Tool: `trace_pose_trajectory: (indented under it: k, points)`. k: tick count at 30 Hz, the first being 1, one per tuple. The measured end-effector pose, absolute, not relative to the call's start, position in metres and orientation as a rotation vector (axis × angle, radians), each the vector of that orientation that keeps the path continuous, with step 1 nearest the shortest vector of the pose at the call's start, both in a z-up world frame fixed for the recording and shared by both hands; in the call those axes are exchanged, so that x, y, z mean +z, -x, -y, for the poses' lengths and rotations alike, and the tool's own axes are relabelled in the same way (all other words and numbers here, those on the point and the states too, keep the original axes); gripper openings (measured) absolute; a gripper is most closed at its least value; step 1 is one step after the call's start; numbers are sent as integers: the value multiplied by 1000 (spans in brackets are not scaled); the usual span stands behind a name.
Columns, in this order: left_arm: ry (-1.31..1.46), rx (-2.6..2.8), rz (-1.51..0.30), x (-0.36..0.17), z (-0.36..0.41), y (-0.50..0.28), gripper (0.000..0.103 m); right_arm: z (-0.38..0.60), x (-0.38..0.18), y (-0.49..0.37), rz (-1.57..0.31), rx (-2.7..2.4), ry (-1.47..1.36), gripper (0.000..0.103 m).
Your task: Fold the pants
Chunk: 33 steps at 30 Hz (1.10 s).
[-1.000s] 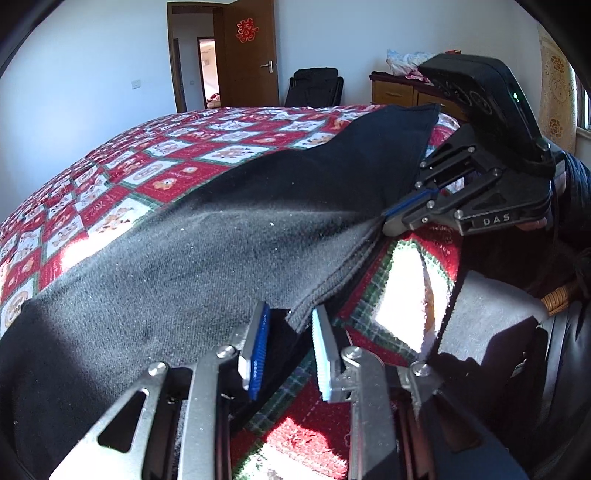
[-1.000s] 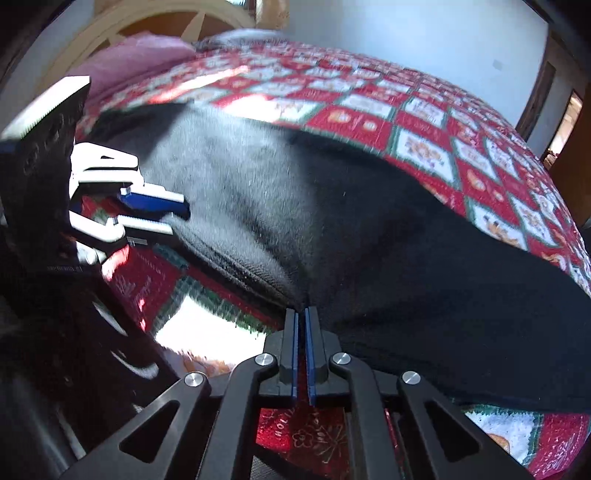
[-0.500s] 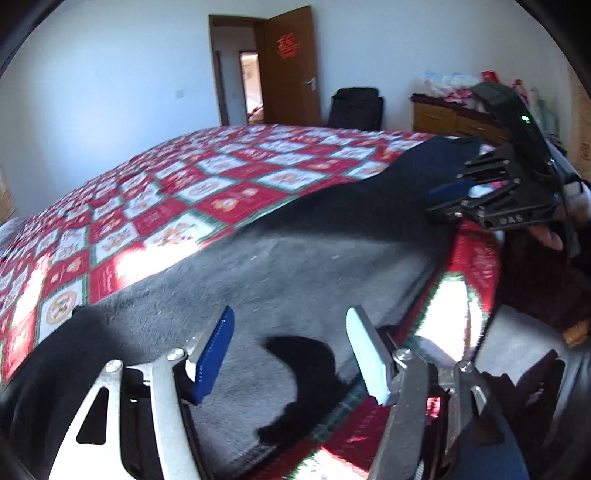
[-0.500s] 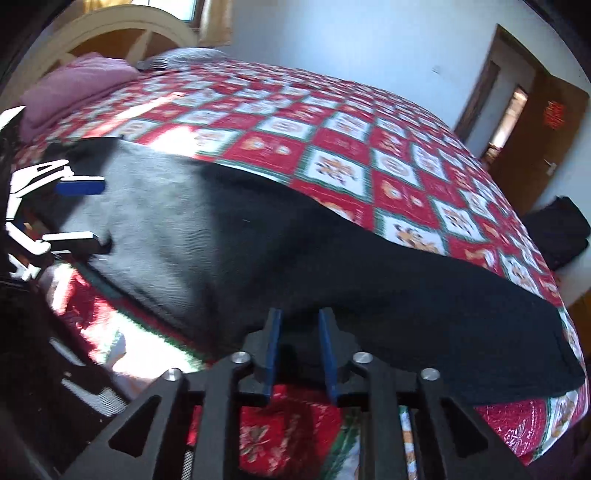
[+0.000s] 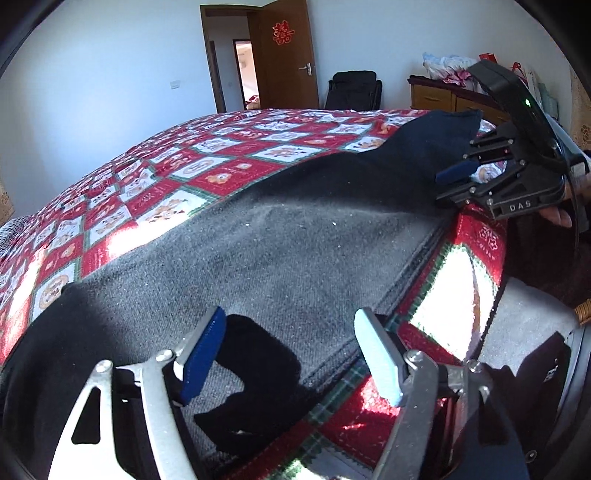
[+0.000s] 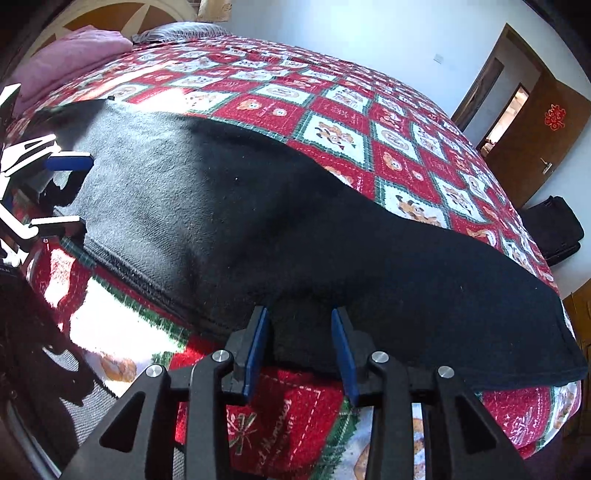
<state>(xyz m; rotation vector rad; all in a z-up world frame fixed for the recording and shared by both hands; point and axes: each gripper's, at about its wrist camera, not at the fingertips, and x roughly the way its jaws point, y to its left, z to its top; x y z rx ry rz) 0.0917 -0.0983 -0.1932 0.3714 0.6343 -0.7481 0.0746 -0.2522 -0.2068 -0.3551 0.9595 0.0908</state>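
A: Lying flat along near edge of bed (image 5: 192, 173), on red-and-white patterned quilt (image 6: 332, 110): dark pants (image 5: 295, 251), spread lengthwise, part sunlit grey, part in shadow.

B: Left gripper (image 5: 295, 354)?

A: Jaws spread wide, holding nothing. Hovering over near hem of pants, blue-padded finger (image 5: 205, 350) above fabric, other finger above seam beside quilt border. Contact with cloth: cannot tell.

B: Right gripper (image 6: 301, 343)?

A: Jaws parted, gripping nothing. Positioned at near edge of pants, dark fabric visible between blue pads (image 6: 255, 350). Seen from left wrist view at far right (image 5: 465, 181), close to pant edge, touching or not unclear.

B: Surroundings?

A: Brown door (image 5: 288, 55) open, red paper ornament (image 5: 282, 31) on it. Black chair (image 5: 352, 90) beside wooden dresser (image 5: 436, 98). Pink pillow (image 6: 74, 51) at headboard end.
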Motion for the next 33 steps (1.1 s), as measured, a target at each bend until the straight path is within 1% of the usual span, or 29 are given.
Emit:
trace_pose_trajectory:
  k: [5,6,8,10,12,14,16,17,19,22,26,29,31,32,33]
  points:
    - [-358,-703,-585,-179,86,-94,75,247,-178,-80,-903,111,287,38]
    - [-368,-678,-574,-178,83,-97,75,241,-173,-86,-892,140,265,39]
    - [-370,-616,-568,-176,72,-105,75,225,-172,-95,-874,181,260,42]
    - [-349,-559,-579,-177,59,-114,76,204,-176,-105,-856,227,269,42]
    - [-329,-486,-594,-180,42,-123,79,187,-188,-115,-887,264,260,42]
    - [-303,-457,-633,-190,26,-129,84,174,-208,-118,-962,289,271,43]
    - [-255,-476,-653,-198,15,-127,86,164,-215,-107,-931,272,357,43]
    - [-239,-484,-647,-198,12,-123,89,163,-215,-104,-942,276,371,43]
    - [-245,-486,-636,-201,12,-118,92,167,-214,-99,-976,288,344,43]
    - [-251,-481,-625,-204,19,-111,99,172,-215,-96,-976,301,334,43]
    - [-252,-495,-639,-194,22,-110,99,177,-208,-91,-963,303,317,44]
    - [-240,-496,-597,-180,23,-108,100,195,-196,-88,-907,253,268,45]
    - [-235,-504,-583,-176,28,-108,102,213,-189,-91,-889,238,187,47]
    - [-240,-506,-590,-178,30,-109,103,221,-189,-94,-892,216,168,50]
    - [-253,-503,-604,-183,33,-111,103,229,-190,-96,-896,183,165,51]
